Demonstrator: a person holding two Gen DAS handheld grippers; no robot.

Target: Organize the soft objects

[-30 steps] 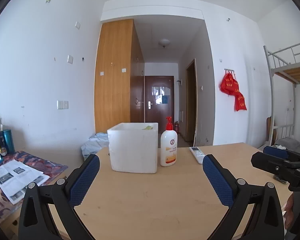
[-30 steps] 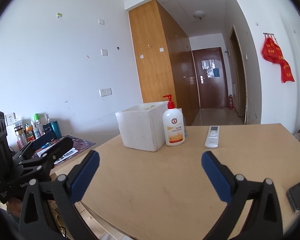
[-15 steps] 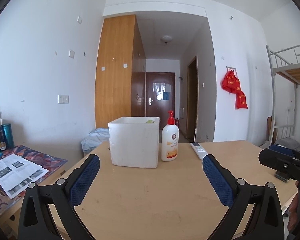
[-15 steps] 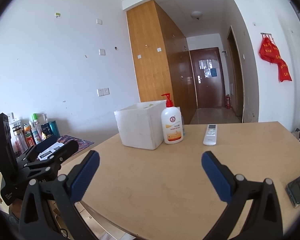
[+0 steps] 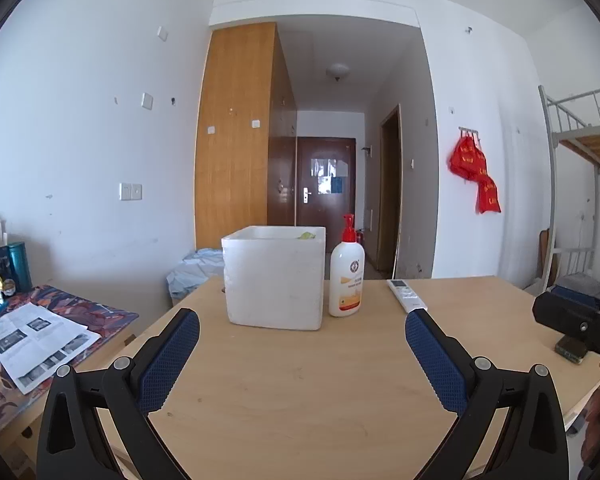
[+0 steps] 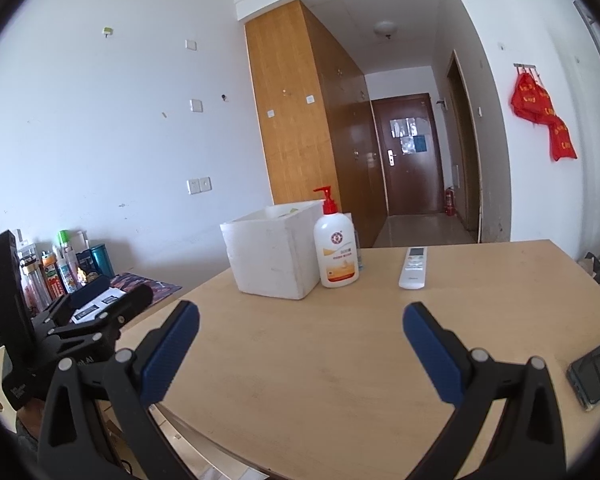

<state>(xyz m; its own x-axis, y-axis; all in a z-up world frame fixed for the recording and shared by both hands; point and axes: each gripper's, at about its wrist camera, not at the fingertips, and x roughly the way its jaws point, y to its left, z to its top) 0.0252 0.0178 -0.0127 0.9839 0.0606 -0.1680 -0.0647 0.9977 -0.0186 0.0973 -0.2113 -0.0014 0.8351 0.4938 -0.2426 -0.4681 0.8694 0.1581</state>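
— Pale wooden table [image 5: 300, 392] fills the lower half of both views; what sits on it?

— At centre frame a white foam box [image 5: 275, 278] stands open-topped, likely the bin for soft objects; a yellow-green scrap [image 5: 307, 235] peeks over its rim. A pump bottle [image 5: 346, 276] stands just right of it, a remote [image 5: 406, 295] further right.

— And the grippers?

— The left gripper [image 5: 302, 332] and right gripper [image 6: 300, 328] both hover low in frame, jaws spread wide, holding nothing, seemingly done or awaiting another item. No loose soft object shows on the table.
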